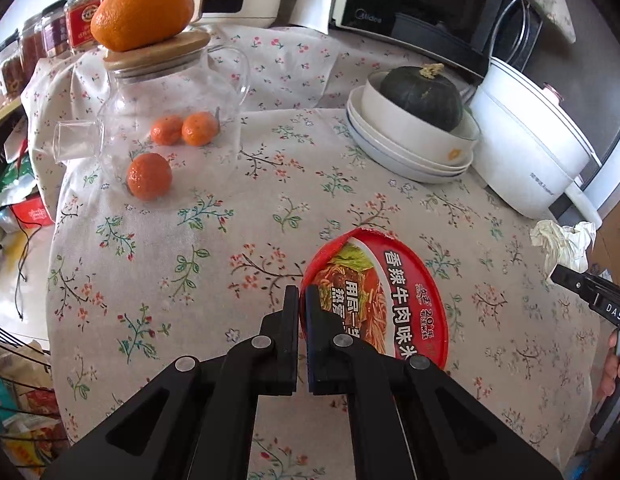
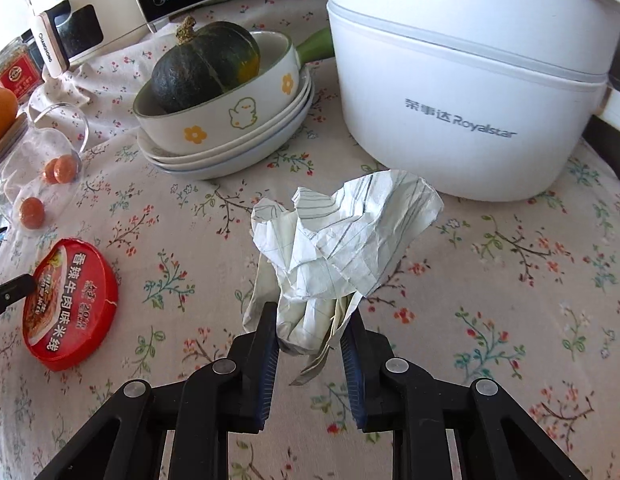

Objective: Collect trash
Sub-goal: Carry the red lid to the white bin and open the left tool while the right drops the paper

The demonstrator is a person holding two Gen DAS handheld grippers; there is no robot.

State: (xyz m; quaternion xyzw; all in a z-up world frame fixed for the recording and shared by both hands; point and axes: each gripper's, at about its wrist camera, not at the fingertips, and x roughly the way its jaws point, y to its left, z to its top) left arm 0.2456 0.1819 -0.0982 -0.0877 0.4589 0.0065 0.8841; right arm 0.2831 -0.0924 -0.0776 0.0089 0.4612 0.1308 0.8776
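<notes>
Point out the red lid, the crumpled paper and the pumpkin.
red lid (image 1: pixel 406 300), left wrist view, on its printed top.
crumpled paper (image 2: pixel 350 232), right wrist view, on its creased middle.
pumpkin (image 2: pixel 197 72), right wrist view, on its dark green skin.

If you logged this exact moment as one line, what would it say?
left gripper: shut on red lid rim | right gripper: shut on crumpled paper | both over tablecloth
</notes>
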